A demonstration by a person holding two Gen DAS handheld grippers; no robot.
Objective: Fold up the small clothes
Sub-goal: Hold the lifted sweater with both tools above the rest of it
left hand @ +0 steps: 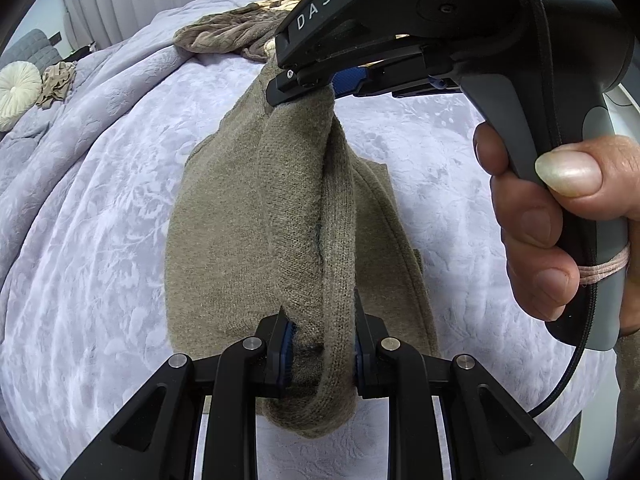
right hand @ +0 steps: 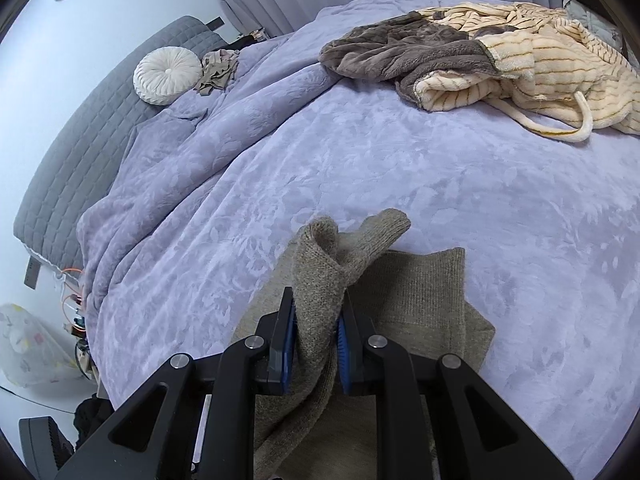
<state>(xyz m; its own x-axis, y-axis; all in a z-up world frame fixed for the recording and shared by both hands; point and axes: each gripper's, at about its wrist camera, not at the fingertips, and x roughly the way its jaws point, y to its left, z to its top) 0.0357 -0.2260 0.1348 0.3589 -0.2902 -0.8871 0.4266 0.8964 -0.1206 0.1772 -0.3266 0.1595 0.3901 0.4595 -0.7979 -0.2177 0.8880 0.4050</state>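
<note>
A small olive-brown knitted garment [left hand: 224,232] lies on the lavender bedspread [left hand: 80,240]. My left gripper [left hand: 322,344] is shut on a bunched fold of it at the near end. My right gripper [left hand: 316,84], held in a bare hand, is shut on the far end of the same fold and lifts it off the flat part. In the right wrist view, my right gripper [right hand: 316,336] pinches the knit fold [right hand: 320,280], whose tip sticks up past the fingers; the rest of the garment [right hand: 420,300] lies flat beneath.
A heap of brown and cream striped fleece clothes [right hand: 460,60] lies at the far side of the bed. A round white cushion [right hand: 168,74] and a small beige crumpled cloth [right hand: 218,68] sit by the grey headboard [right hand: 80,152]. The bed edge drops off at left.
</note>
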